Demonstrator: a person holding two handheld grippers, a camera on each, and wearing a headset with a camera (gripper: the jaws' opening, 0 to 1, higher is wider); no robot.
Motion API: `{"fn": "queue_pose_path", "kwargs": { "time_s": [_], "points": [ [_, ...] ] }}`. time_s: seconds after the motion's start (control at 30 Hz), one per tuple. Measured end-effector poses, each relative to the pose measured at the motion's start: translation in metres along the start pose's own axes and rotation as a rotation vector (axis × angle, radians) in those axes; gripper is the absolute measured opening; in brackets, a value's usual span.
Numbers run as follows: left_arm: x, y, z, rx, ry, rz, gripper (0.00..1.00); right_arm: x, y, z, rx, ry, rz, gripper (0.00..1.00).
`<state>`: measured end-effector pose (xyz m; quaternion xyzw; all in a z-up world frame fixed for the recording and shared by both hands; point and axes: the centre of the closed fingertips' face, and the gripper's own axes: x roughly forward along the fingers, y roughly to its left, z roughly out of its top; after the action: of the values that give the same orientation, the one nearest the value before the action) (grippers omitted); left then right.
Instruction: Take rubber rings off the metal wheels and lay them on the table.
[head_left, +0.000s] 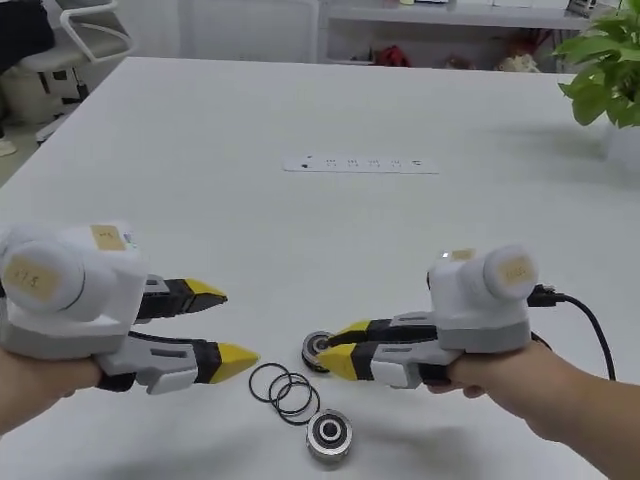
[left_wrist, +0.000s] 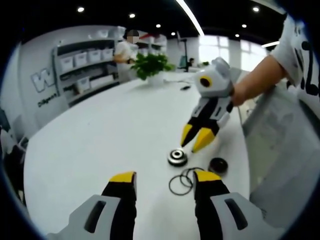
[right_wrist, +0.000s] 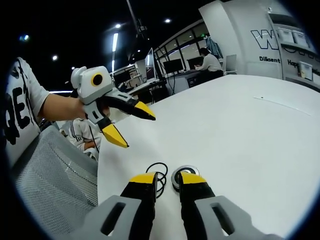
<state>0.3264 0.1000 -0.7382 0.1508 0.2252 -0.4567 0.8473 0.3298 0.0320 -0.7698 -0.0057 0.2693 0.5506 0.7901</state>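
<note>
Head view: left hand-held gripper jaws wide apart, empty. Right hand-held gripper jaws a narrow gap apart, nothing clamped, tips at a metal wheel. Loose rubber rings lie between the two hand-held grippers' tips; second wheel just beyond them, person's side.
Left gripper view: rubber rings just ahead of its own tips.
Right gripper view: metal wheel right off its tips.
Likely step: stripping another ring. That needs one tip under the rubber and the other hand-held gripper pinning the wheel.
White surface, power strip, plant; shelving behind.
</note>
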Motion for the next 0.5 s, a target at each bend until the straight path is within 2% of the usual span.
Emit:
{"fn": "queue_pose_path", "kwargs": {
  "time_s": [0.23, 0.5],
  "points": [
    [0.013, 0.000, -0.002, -0.001, 0.015, -0.015, 0.45, -0.006, -0.015, -0.002, 0.001, 0.000, -0.043, 0.14],
    [0.028, -0.007, -0.001, 0.011, 0.029, -0.047, 0.44, -0.010, -0.027, -0.008, -0.013, 0.009, -0.080, 0.16]
  ]
}}
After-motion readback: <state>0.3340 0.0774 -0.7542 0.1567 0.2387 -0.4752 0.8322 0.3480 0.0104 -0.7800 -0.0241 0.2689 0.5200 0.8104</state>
